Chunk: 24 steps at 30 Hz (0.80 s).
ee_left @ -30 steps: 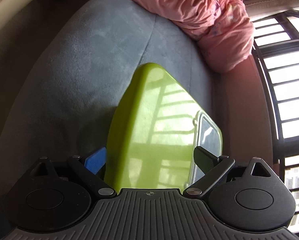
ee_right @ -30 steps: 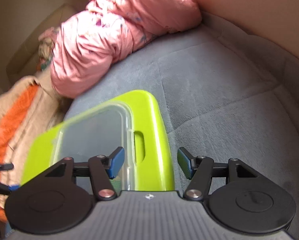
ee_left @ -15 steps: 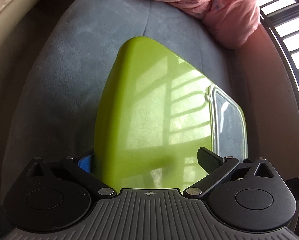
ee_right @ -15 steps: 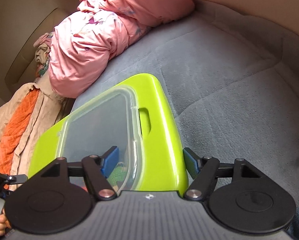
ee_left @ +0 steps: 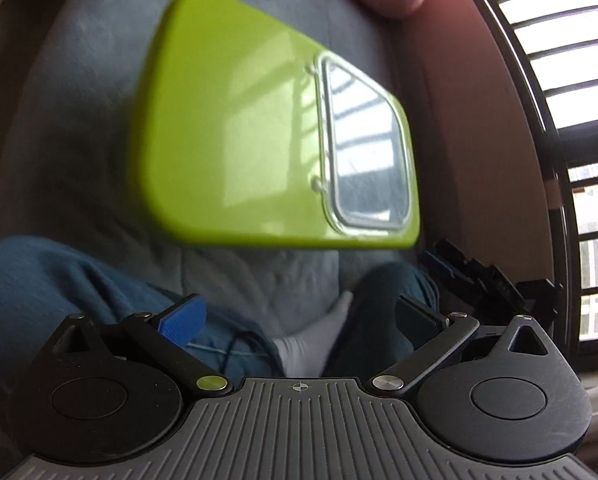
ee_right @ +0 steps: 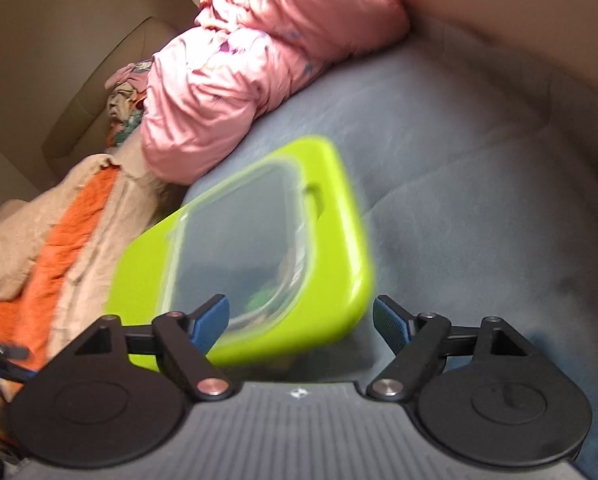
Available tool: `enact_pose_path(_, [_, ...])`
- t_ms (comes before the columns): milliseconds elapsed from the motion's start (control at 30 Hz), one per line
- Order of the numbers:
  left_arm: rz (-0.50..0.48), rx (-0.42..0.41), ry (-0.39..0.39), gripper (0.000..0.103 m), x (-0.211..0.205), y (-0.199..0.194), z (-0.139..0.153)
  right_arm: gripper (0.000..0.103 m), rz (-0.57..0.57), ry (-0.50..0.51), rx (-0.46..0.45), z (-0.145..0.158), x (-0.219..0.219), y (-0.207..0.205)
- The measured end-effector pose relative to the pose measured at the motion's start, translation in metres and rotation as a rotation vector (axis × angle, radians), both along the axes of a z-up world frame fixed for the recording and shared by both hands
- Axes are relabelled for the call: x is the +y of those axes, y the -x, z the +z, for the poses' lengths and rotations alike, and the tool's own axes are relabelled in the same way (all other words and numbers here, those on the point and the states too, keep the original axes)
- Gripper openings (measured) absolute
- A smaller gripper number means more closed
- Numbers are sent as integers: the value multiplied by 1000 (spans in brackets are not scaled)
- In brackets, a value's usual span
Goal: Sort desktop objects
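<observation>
Left wrist view: the left hand-held gripper [ee_left: 299, 316] is spread wide, holding nothing; the lime-green box [ee_left: 235, 140] lies farther off on the grey cushion [ee_left: 79, 100].

Right wrist view: the right hand-held gripper [ee_right: 301, 316] gapes empty, the box's near right corner between its fingers, untouched. A pink jacket [ee_right: 259, 64] lies beyond.

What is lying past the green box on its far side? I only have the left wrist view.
Observer: An orange and beige cloth lies heaped beside the green box; the right wrist view shows it.
Operator: Is the right gripper holding the box?
Observer: No. The right gripper is open, jaws wide at the box's near corner.
Operator: Any handle on the lid?
Observer: Yes, a slot sits beside the clear window.
</observation>
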State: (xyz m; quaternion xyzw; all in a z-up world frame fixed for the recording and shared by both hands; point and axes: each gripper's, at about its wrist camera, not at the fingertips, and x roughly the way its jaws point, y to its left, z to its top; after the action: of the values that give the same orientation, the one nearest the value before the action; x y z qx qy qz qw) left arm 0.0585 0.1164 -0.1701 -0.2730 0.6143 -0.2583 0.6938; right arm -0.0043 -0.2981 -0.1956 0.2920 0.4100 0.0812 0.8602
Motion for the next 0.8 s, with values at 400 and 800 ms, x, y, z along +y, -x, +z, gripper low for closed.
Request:
enact_pose_path(400, [309,-3,-52,102,-20,-62,-57,85,-144,-218,163,-56,40,-32])
enact_pose_path(800, [306,-149,-138,102,-51,-102,-56,85,-226,-294,119,-76,32,-90])
